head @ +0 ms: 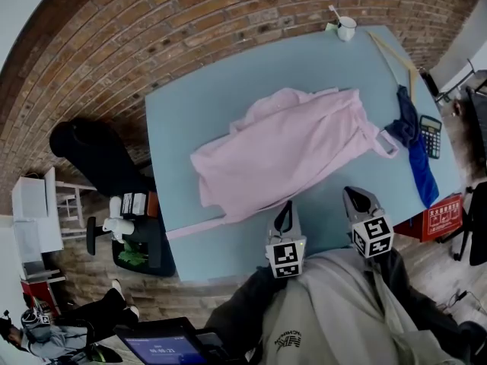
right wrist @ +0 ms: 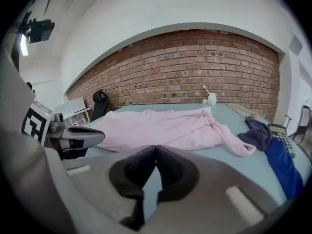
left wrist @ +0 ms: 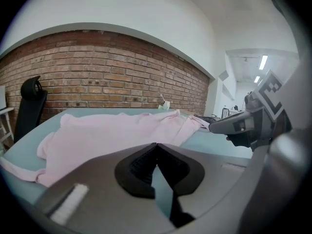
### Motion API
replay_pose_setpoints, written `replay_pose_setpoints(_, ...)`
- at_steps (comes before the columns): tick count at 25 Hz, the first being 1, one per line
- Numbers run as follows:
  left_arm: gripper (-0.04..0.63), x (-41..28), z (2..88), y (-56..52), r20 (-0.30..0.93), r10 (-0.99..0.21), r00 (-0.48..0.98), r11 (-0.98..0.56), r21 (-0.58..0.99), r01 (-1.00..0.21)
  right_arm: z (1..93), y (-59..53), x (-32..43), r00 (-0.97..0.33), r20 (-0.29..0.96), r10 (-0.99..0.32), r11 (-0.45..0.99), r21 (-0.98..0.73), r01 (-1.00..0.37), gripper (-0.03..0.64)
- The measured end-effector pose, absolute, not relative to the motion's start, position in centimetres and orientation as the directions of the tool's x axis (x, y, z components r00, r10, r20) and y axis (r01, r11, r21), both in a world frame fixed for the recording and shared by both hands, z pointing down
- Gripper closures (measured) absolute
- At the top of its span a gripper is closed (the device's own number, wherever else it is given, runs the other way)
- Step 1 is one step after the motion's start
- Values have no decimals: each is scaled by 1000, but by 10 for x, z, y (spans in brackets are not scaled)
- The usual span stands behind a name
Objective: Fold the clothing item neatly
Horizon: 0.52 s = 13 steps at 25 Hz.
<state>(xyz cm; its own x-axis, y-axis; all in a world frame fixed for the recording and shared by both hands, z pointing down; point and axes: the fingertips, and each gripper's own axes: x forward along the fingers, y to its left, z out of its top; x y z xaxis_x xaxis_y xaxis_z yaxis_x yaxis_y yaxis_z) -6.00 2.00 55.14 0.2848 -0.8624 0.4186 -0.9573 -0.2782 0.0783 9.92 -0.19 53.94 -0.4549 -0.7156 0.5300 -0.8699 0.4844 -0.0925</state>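
A pale pink garment [head: 285, 147] lies crumpled across the middle of the light blue table [head: 190, 105], one sleeve trailing toward the near left edge and another toward the right. It shows ahead in the left gripper view [left wrist: 112, 135] and the right gripper view [right wrist: 161, 128]. My left gripper [head: 285, 207] hovers at the near table edge just short of the garment's hem, jaws shut and empty [left wrist: 156, 145]. The right gripper [head: 351, 192] is beside it to the right, also shut with nothing between its tips [right wrist: 156, 147]. Neither touches the cloth.
A dark blue cloth [head: 415, 147] and a calculator [head: 431, 135] lie at the table's right side. A white mug [head: 346, 27] stands at the far corner, with a wooden stick [head: 396, 52] nearby. A black office chair [head: 95, 154] is left of the table.
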Motion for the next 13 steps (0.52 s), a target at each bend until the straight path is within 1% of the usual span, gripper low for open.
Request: replay_pose_setpoints(13, 588, -55, 549, 20, 414, -870, 269, -263, 71, -962, 547, -5, 100, -468, 547, -694, 510, -85, -856, 614)
